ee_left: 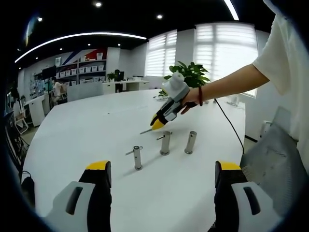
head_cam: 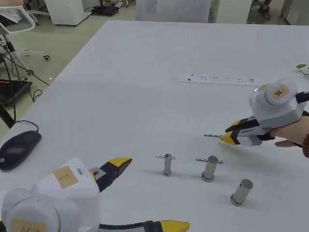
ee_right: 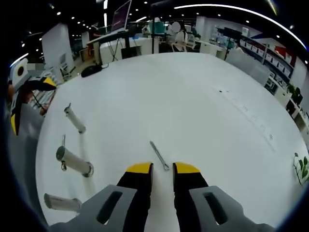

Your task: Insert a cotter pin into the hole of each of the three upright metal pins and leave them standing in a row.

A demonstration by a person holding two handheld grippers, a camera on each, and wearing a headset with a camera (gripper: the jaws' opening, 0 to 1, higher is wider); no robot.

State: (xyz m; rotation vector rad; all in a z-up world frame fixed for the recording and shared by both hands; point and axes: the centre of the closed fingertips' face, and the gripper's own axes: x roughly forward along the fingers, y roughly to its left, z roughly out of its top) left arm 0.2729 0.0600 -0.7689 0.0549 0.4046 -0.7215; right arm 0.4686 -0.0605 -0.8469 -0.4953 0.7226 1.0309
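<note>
Left metal pin (head_cam: 167,165): short grey cylinder, upright, thin wire cotter pin (head_cam: 164,157) crosswise through its top. Middle metal pin (head_cam: 209,168): same build, second cotter pin (head_cam: 208,160) through it. Right metal pin (head_cam: 241,192): upright, plain top. The three form a slanting row on the white surface (head_cam: 120,96). Right gripper (head_cam: 226,137) is beyond the row, fingers narrow, pinching a loose cotter pin (head_cam: 211,136) at its ring end. Left gripper (head_cam: 152,193) is nearer the person, fingers spread wide.

L tongs (ee_left: 162,166) agape; R tongs (ee_left: 155,124) grip cotter pin (ee_left: 146,130) nr pins (ee_left: 165,143).
</note>
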